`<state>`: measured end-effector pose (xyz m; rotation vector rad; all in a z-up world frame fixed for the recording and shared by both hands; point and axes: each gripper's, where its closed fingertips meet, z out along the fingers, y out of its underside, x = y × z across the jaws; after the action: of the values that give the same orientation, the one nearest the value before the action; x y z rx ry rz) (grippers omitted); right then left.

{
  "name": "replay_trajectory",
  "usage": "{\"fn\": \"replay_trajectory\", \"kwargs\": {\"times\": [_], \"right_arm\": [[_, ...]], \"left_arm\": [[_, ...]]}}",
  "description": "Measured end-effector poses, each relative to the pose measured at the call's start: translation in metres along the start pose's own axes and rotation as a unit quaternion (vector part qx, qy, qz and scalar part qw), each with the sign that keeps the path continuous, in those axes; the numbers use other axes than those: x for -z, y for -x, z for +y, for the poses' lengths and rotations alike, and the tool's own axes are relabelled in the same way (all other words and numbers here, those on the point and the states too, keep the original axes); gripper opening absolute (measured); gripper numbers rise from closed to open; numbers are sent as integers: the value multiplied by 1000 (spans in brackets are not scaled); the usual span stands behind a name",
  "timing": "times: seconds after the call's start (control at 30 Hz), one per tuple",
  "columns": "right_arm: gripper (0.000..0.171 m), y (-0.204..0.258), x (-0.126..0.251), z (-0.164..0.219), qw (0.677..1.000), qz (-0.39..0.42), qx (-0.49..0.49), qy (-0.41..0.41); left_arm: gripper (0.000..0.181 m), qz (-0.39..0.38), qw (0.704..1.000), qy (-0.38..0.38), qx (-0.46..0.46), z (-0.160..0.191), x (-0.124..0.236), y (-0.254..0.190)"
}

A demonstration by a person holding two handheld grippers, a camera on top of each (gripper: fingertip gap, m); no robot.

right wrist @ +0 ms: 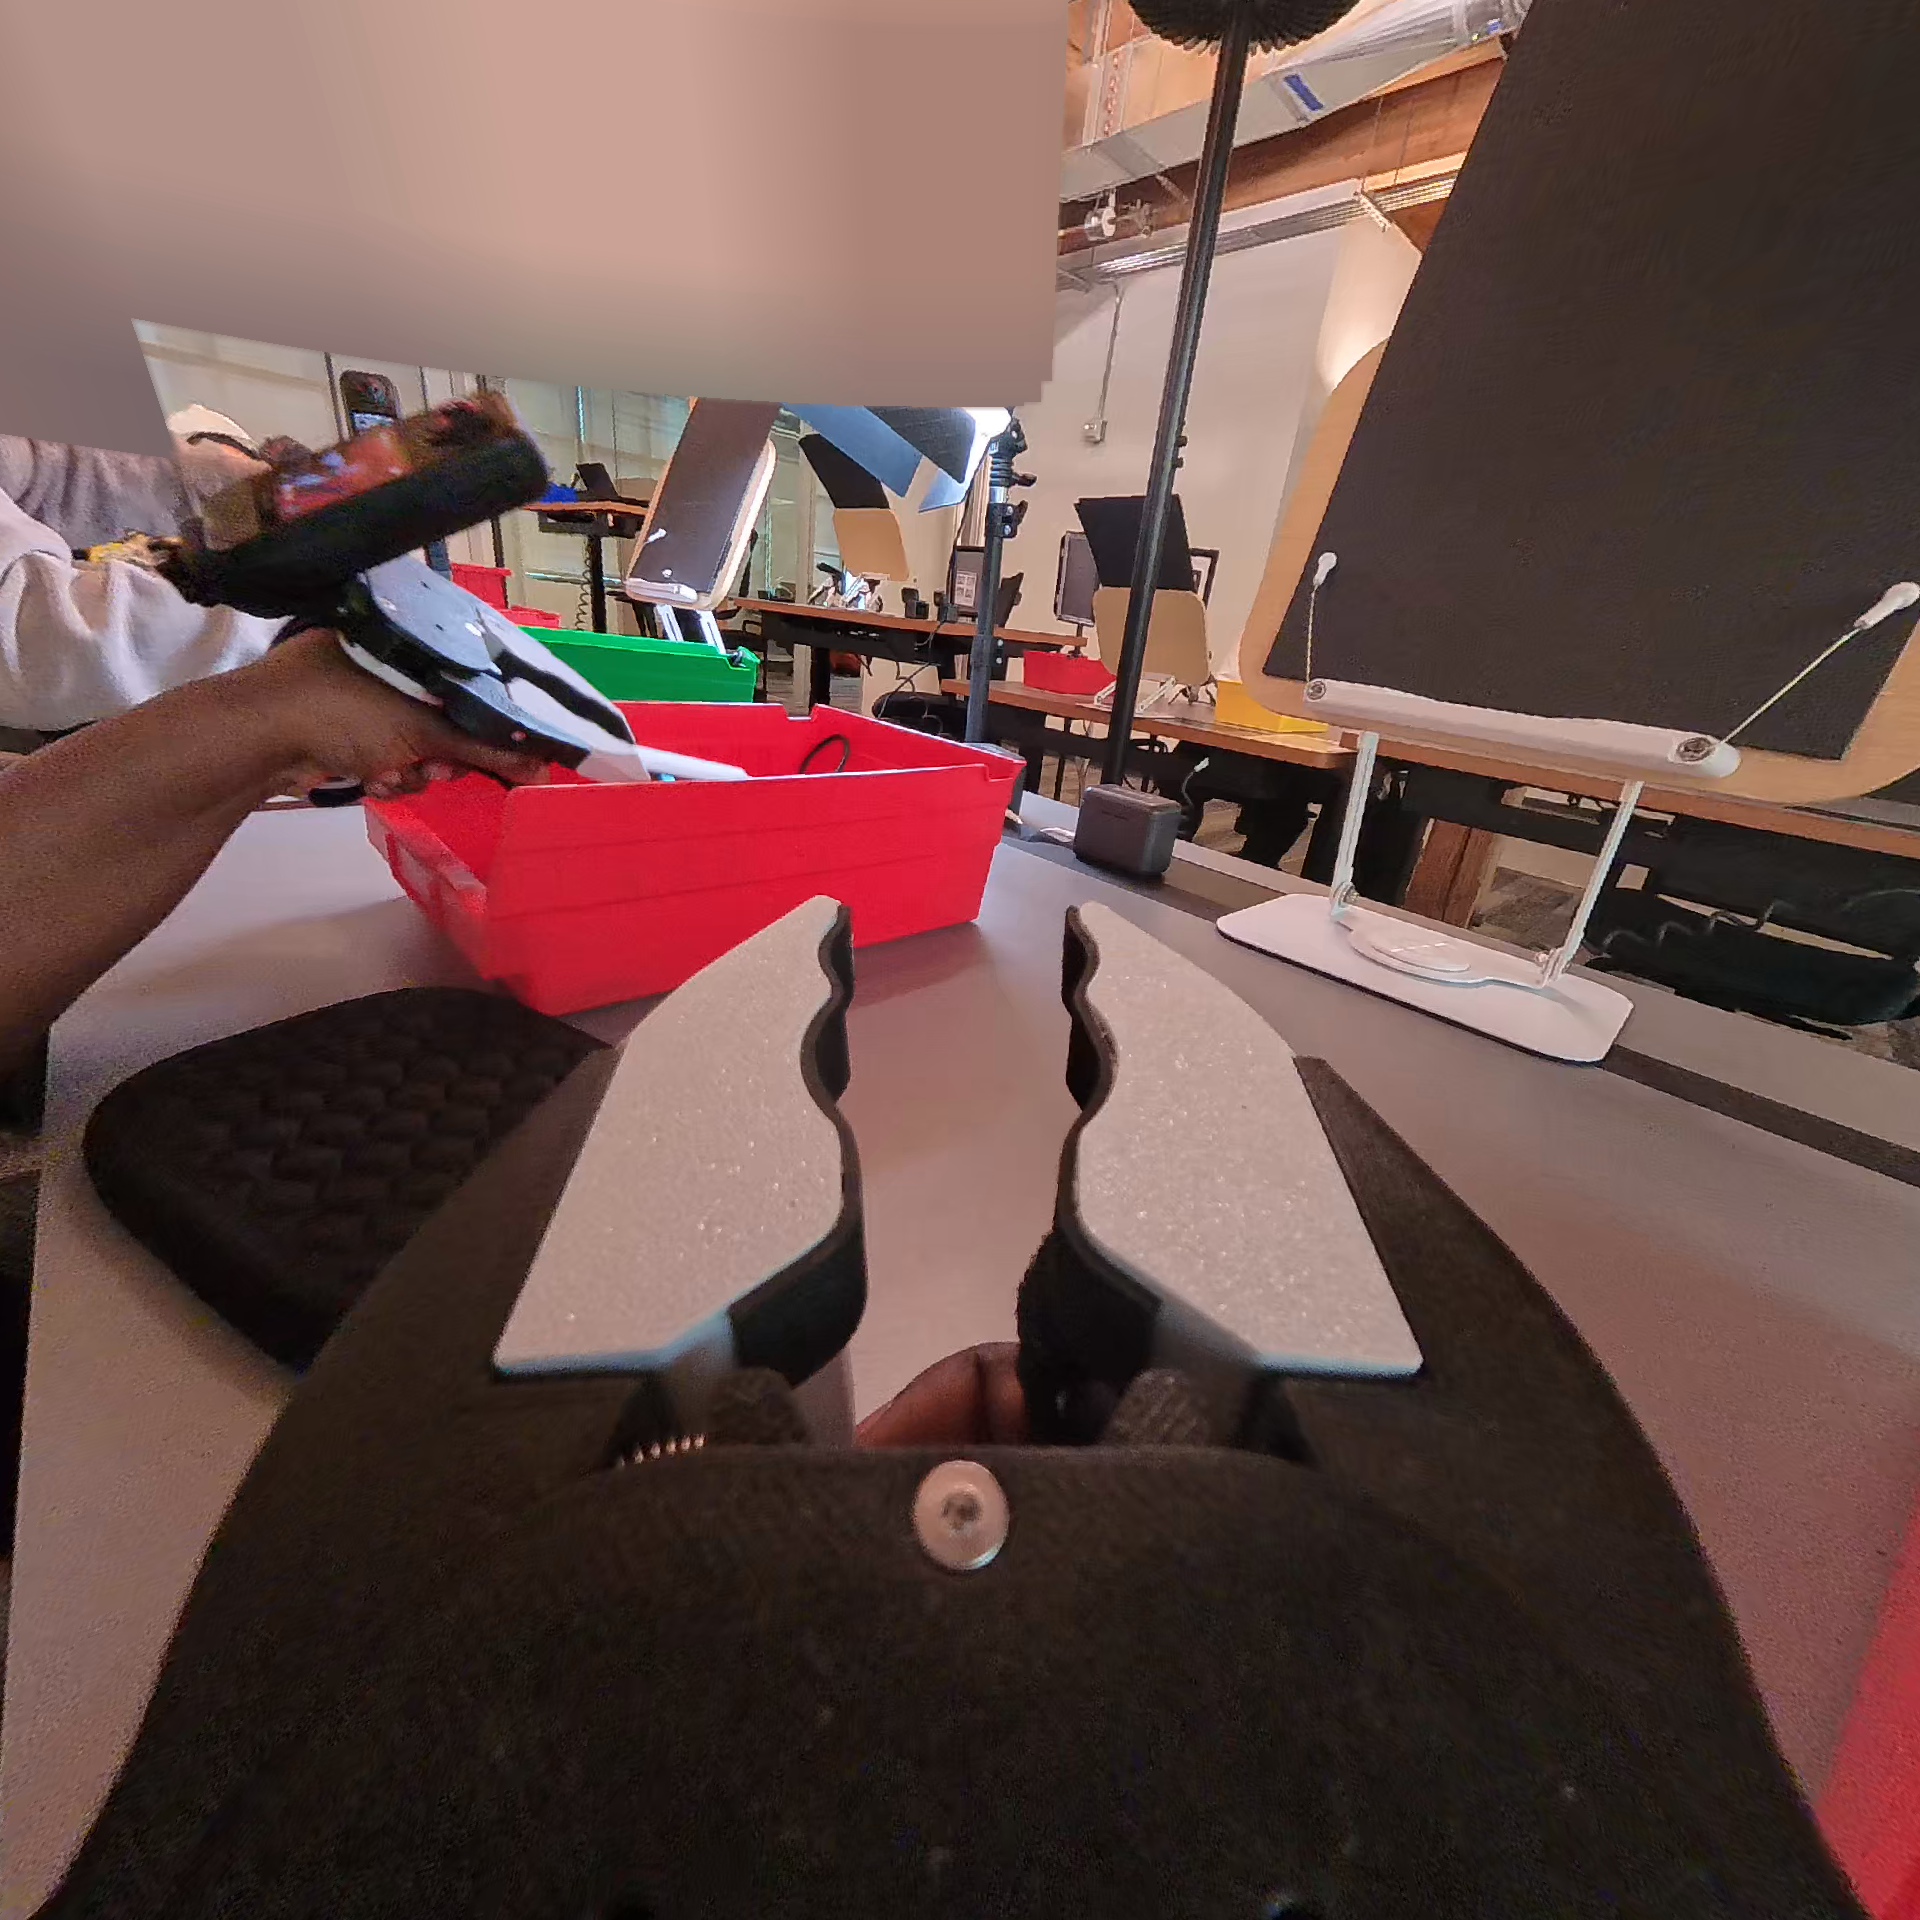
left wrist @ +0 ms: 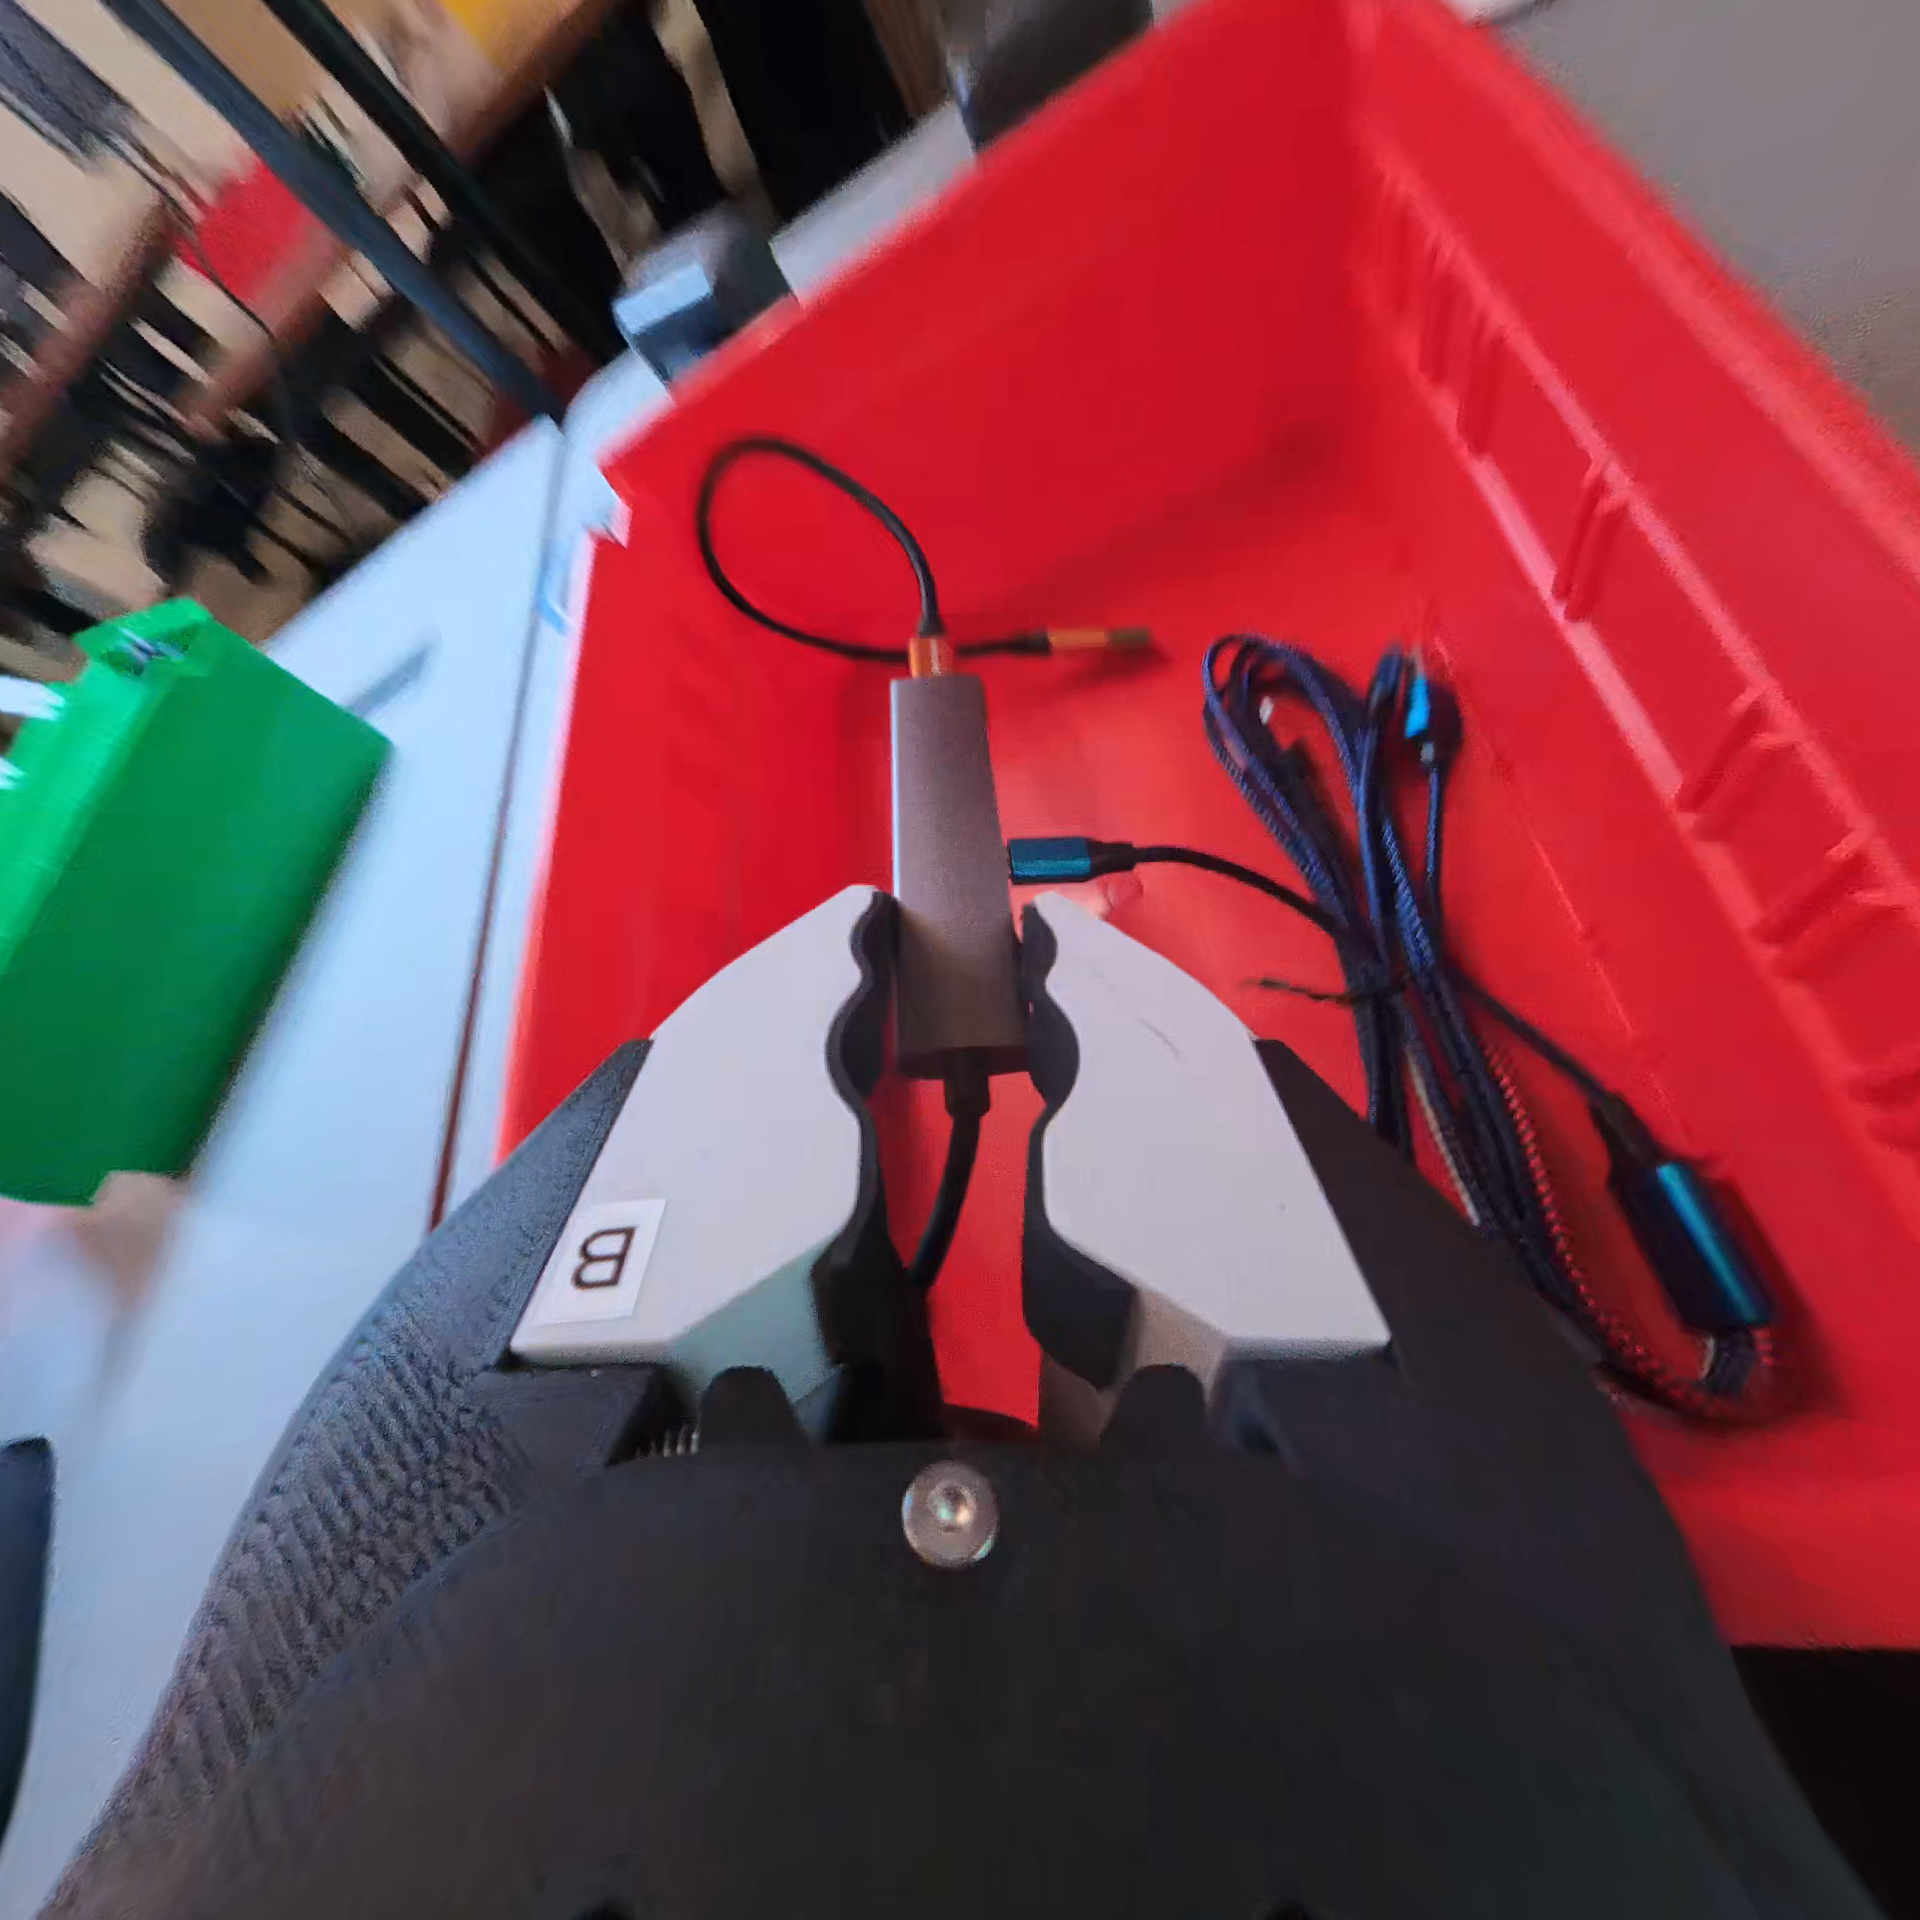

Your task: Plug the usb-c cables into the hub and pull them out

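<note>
Left gripper (left wrist: 956, 914) jaws clamp the near end of the grey USB hub (left wrist: 951, 862), long axis running straight ahead from the fingers, blue USB-C plug (left wrist: 1055, 860) lying just beside its right flank, seating unclear. Right gripper (right wrist: 956, 935) sits well apart over the grey table (right wrist: 1558, 1247), jaws parted and empty. Red bin (left wrist: 1299, 416) floor carries the bundled braided cables (left wrist: 1455, 987); workshop benches beyond.

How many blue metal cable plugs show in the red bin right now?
3: one plug beside the hub, one at the bundle's near end, one at its far end; others may be hidden.
</note>
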<state>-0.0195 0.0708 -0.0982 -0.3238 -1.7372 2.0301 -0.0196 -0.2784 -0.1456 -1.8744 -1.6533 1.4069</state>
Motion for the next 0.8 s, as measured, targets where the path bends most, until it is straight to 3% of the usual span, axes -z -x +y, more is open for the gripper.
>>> {"fn": "replay_trajectory", "kwargs": {"times": [0.4, 0.6, 0.8], "right_arm": [[35, -1, 0, 0, 1000, 9, 9, -1], [35, -2, 0, 0, 1000, 11, 12, -1], [35, 0, 0, -1, 1000, 10, 19, -4]], "left_arm": [[22, -133, 966, -218, -29, -54, 56, 26], [22, -192, 900, -389, -38, -107, 124, 36], [23, -140, 828, -542, -33, -156, 193, -3]]}}
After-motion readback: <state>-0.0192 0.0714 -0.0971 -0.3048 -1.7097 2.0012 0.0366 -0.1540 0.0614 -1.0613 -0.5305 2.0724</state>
